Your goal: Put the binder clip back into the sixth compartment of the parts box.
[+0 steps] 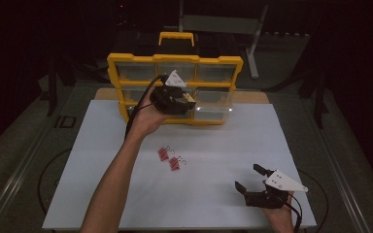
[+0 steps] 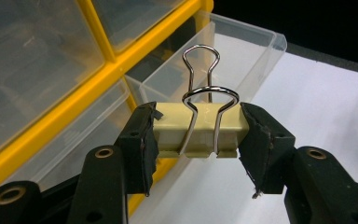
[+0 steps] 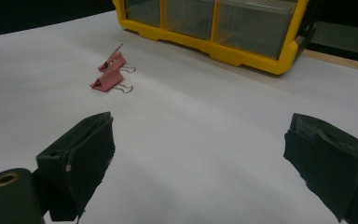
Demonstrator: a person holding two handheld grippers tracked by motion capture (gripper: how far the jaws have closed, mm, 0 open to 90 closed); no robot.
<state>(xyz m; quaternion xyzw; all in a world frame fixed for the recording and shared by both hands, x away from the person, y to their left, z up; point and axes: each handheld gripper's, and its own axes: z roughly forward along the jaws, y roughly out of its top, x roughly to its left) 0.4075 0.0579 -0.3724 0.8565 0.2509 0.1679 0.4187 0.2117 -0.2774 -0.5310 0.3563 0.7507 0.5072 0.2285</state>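
My left gripper (image 2: pixel 196 135) is shut on a pale yellow binder clip (image 2: pixel 200 128), its wire handles pointing up. It hovers in front of a pulled-out clear drawer (image 2: pixel 223 56) of the yellow organizer (image 1: pixel 175 87). In the high view the left gripper (image 1: pixel 190 101) is raised against the organizer's lower middle, near the drawer (image 1: pixel 212 110). Two pink binder clips (image 1: pixel 169 158) lie side by side on the white table (image 1: pixel 213 145); the pink clips (image 3: pixel 111 73) lie ahead and left in the right gripper view. My right gripper (image 1: pixel 250 178) rests open at the table's front right, nothing between its jaws (image 3: pixel 200 163).
The yellow organizer (image 3: pixel 223 28) with several clear drawers stands at the table's back edge, with a yellow carry handle (image 1: pixel 176 38) on top. A grey metal frame (image 1: pixel 223 24) stands behind it in the dark. Cables trail off the table's left and right sides.
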